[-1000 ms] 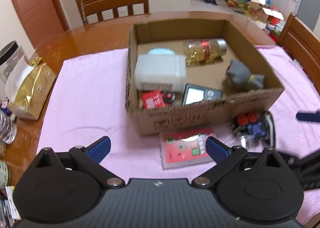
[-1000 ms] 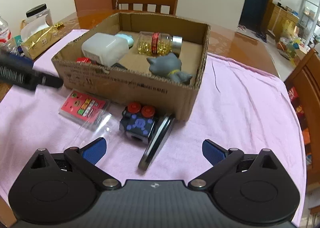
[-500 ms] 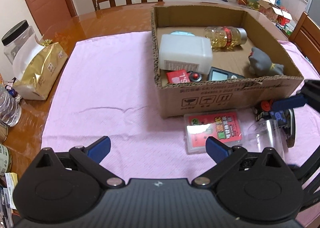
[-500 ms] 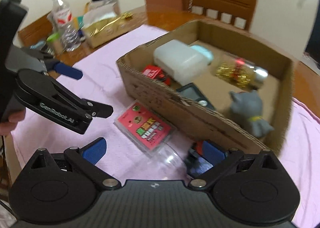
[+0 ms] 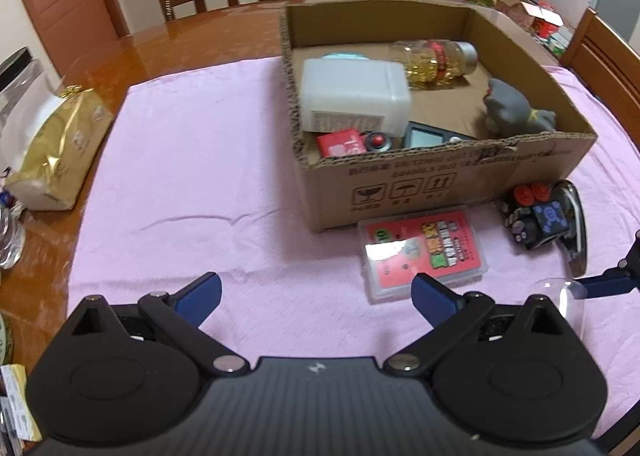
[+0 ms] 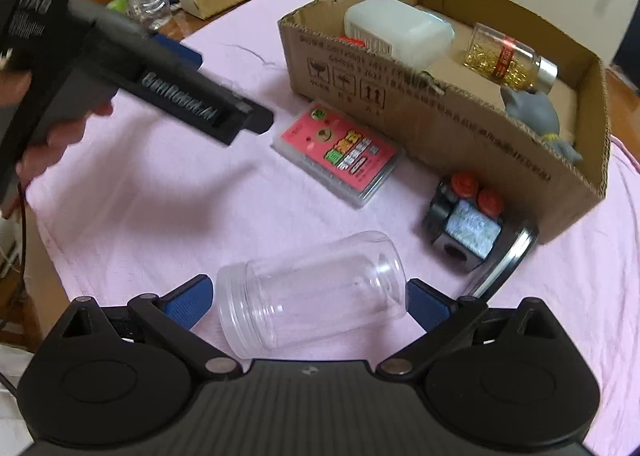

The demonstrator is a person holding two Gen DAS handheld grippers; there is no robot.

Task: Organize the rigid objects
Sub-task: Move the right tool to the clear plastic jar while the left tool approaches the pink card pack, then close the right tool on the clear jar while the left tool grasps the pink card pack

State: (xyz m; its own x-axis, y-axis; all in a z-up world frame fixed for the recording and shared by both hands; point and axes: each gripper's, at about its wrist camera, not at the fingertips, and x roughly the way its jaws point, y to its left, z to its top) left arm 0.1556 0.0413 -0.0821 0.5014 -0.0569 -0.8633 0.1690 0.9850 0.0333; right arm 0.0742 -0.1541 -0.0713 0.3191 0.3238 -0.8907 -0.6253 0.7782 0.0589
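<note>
A gold bag (image 5: 60, 144) lies at the left edge of the table (image 5: 200, 36), beside the pink cloth (image 5: 192, 160). The left gripper (image 5: 316, 296) hangs over bare cloth, its fingers wide apart and holding nothing. Right of it sits the cardboard box (image 5: 440, 184), with a pink card case (image 5: 424, 252) just in front of it. The right gripper (image 6: 308, 296) has its fingers spread on either side of a clear jar (image 6: 316, 292) lying on its side, not closed on it. A black cube toy (image 6: 464, 224) sits near the box's right corner.
</note>
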